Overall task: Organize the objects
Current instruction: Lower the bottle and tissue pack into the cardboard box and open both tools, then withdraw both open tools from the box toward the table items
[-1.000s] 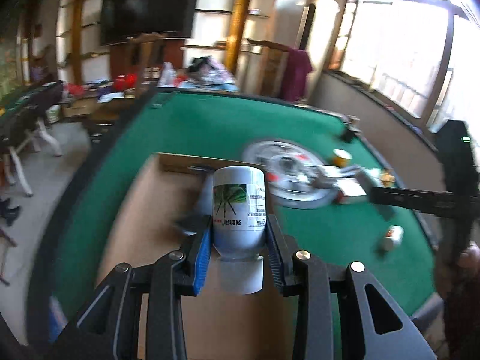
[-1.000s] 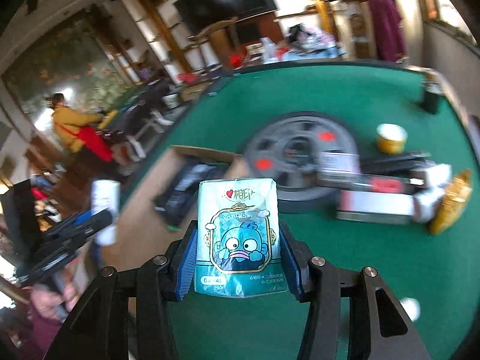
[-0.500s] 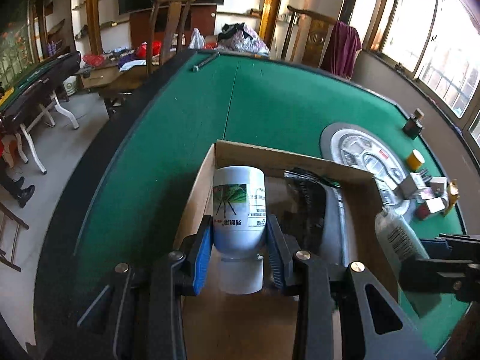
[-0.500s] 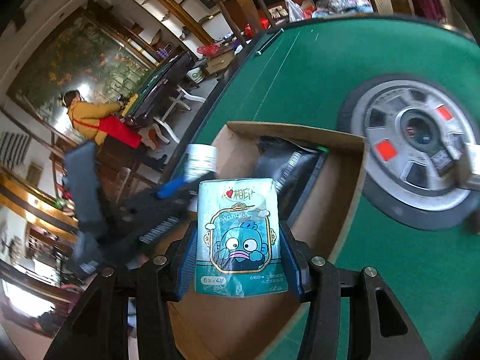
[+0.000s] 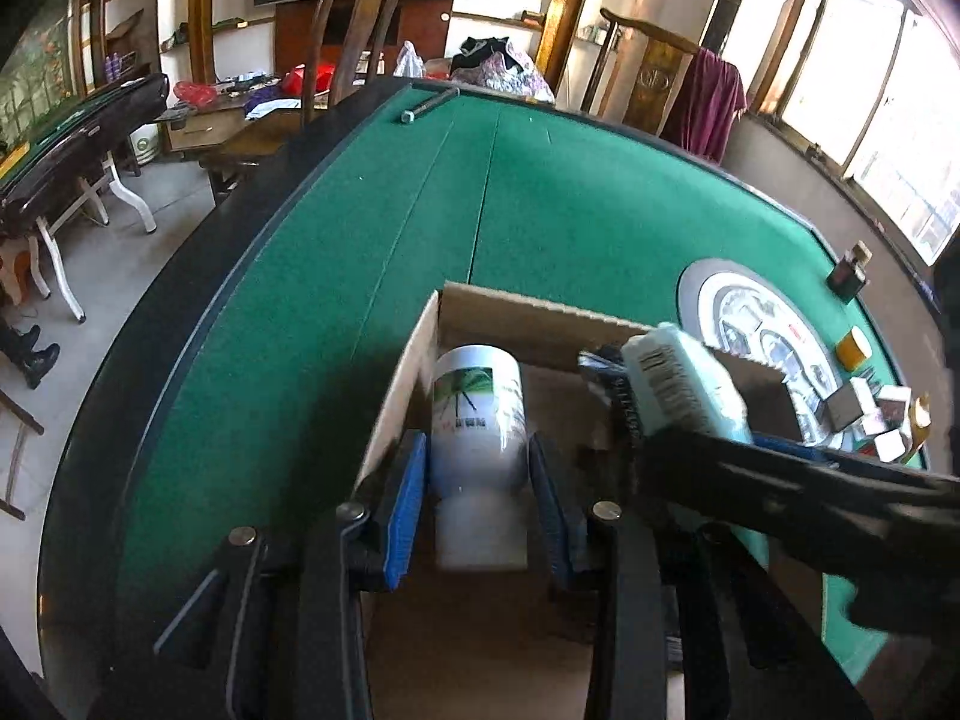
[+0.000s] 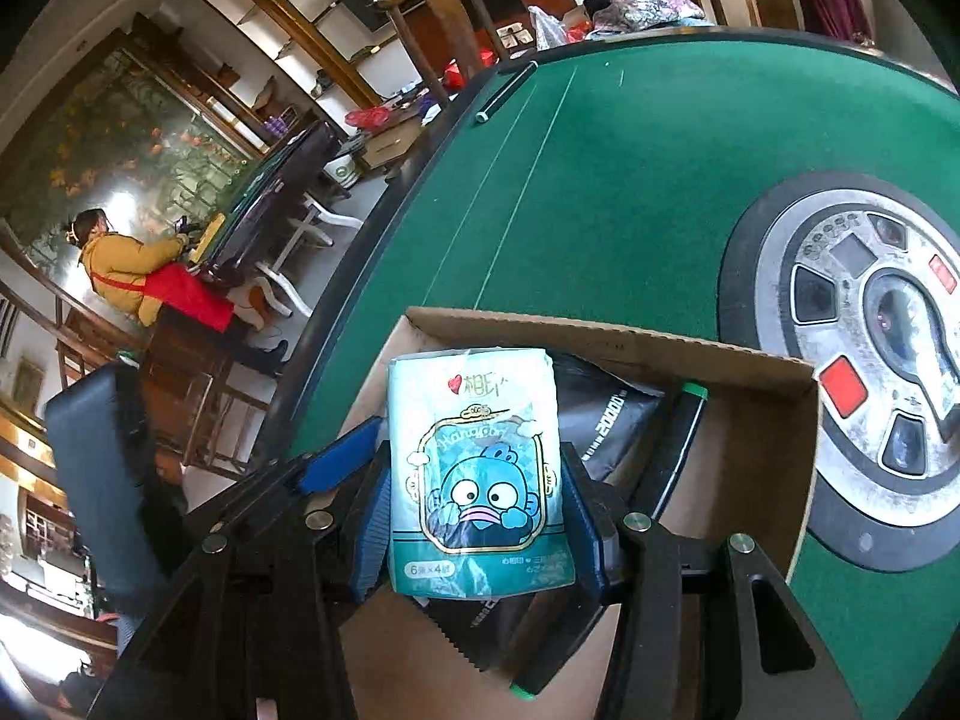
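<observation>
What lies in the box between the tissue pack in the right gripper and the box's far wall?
In the right wrist view, a black pouch lies there, behind the tissue pack and short of the box wall.
</observation>
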`<move>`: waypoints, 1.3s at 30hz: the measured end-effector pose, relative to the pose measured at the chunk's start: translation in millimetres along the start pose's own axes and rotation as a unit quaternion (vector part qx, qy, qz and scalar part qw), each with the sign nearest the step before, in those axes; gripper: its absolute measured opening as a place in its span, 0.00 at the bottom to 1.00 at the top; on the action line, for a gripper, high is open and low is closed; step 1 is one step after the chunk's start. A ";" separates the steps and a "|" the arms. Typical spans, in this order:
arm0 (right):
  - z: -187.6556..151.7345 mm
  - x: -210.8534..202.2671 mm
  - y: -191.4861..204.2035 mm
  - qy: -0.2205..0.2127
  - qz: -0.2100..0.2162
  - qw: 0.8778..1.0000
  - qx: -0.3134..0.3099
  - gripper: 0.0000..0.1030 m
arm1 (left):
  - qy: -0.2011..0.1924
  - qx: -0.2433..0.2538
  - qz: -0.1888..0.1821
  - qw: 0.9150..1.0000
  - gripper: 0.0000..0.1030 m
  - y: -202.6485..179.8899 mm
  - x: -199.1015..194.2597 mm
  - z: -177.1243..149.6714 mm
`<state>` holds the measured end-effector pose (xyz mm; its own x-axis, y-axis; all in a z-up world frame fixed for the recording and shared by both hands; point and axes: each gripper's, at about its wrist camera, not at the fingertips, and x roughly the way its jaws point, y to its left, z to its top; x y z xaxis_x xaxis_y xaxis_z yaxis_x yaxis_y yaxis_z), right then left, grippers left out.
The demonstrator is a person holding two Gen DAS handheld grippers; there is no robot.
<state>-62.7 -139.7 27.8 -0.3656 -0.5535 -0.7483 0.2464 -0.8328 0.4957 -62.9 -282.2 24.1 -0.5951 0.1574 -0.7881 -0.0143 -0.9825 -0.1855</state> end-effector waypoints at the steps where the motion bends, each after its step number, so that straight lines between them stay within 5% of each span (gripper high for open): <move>1: 0.3 0.9 -2.2 0.000 0.003 1.000 0.001 0.55 | -0.004 -0.006 -0.004 1.000 0.41 1.4 -5.7 -0.8; 7: 0.6 -1.6 -8.6 -0.005 0.021 1.000 0.007 0.61 | -0.029 -0.029 -0.010 0.999 0.63 8.4 -36.6 -7.6; 16: 1.0 -21.1 3.6 -0.014 0.098 0.995 0.008 0.73 | -0.078 -0.086 -0.009 0.993 0.69 28.3 -81.4 -21.0; 26: -16.6 -88.2 -13.0 -0.066 0.065 0.996 0.011 0.86 | -0.091 -0.081 -0.022 0.992 0.80 -5.5 -95.4 -45.1; 33: -54.5 -166.9 -55.0 -0.108 0.017 0.994 0.000 0.90 | -0.053 -0.039 -0.017 0.998 0.80 -67.5 -65.2 -59.6; 39: -91.5 -241.6 -118.0 -0.147 -0.033 0.988 0.027 0.92 | -0.011 -0.077 0.002 0.997 0.80 -75.8 -57.3 -77.9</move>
<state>78.7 92.7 109.8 -0.6267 -0.4686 -0.6226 0.1683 -0.8615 0.4790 34.9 -209.0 37.6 -0.6123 0.1495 -0.7764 0.1106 -0.9561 -0.2713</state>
